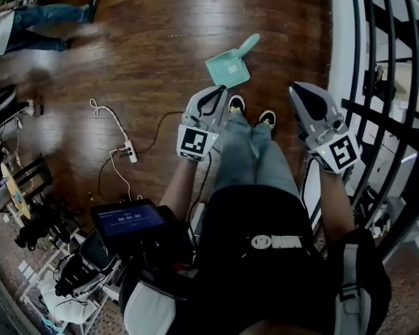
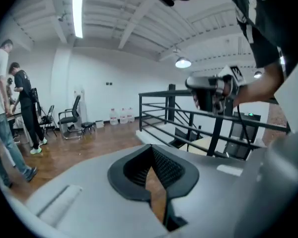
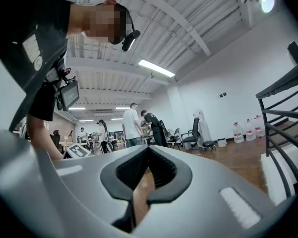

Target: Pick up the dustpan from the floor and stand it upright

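- 1 dustpan [image 1: 228,66], seen in head view only: on the wood floor [image 1: 160,40] just ahead of the 2 shoes [image 1: 236,105], handle pointing up-right in frame. It looks flat on the floor, but tilt is hard to judge from above. Neither gripper view shows it.
- left gripper [image 1: 219,92]: tip overlaps the pan's near corner in frame, and contact can't be confirmed from above. In its own view the ribbed pads [image 2: 165,165] are closed together, nothing between.
- right gripper [image 1: 297,89]: off to the side by the railing [image 1: 384,61], well apart from the pan. Pads [image 3: 161,168] closed together, empty.
- Materials: pan is teal plastic, a flat scoop with a stub handle. Floor is glossy dark planks. Grippers have grey shells, black ribbed pads and one marker cube each. Railing is black metal bars.
- Other counts: 1 white power strip [image 1: 129,151] with loose cables, 3 water bottles [image 2: 121,116] at the far wall.
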`<move>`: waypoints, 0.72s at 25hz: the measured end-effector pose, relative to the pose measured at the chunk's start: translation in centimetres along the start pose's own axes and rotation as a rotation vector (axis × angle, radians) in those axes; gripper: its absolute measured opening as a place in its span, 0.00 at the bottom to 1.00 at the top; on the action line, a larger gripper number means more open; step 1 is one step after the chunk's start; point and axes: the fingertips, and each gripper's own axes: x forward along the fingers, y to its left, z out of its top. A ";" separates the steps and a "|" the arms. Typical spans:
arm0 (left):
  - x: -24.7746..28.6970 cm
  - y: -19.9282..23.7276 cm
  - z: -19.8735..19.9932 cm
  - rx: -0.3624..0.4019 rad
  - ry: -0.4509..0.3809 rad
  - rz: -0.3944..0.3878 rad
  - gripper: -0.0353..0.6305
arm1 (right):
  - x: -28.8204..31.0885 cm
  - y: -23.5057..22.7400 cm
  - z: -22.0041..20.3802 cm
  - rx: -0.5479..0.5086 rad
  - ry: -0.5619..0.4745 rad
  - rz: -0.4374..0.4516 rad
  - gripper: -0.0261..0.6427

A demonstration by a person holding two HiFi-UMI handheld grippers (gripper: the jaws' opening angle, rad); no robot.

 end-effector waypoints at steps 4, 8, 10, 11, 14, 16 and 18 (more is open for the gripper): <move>-8.6 -0.4 7.4 -0.037 -0.179 -0.029 0.08 | 1.8 9.5 2.6 -0.018 -0.070 0.019 0.04; -12.6 -1.2 12.6 -0.055 -0.266 -0.030 0.08 | 2.6 13.3 3.4 0.005 -0.081 0.008 0.04; -12.2 -1.7 14.0 -0.073 -0.298 -0.041 0.08 | 2.3 12.9 2.7 -0.019 -0.045 -0.010 0.04; -12.1 -1.9 14.5 -0.080 -0.311 -0.046 0.08 | 2.0 12.8 2.4 -0.030 -0.032 -0.021 0.04; -12.0 -2.1 15.2 -0.033 -0.320 -0.049 0.08 | 2.0 12.0 2.0 -0.017 -0.052 -0.056 0.04; -11.8 -2.2 14.7 -0.004 -0.320 -0.049 0.08 | 2.5 11.9 1.4 -0.003 -0.067 -0.058 0.04; -11.9 -2.2 13.9 -0.011 -0.325 -0.044 0.08 | 3.1 12.4 0.2 -0.006 -0.065 -0.035 0.04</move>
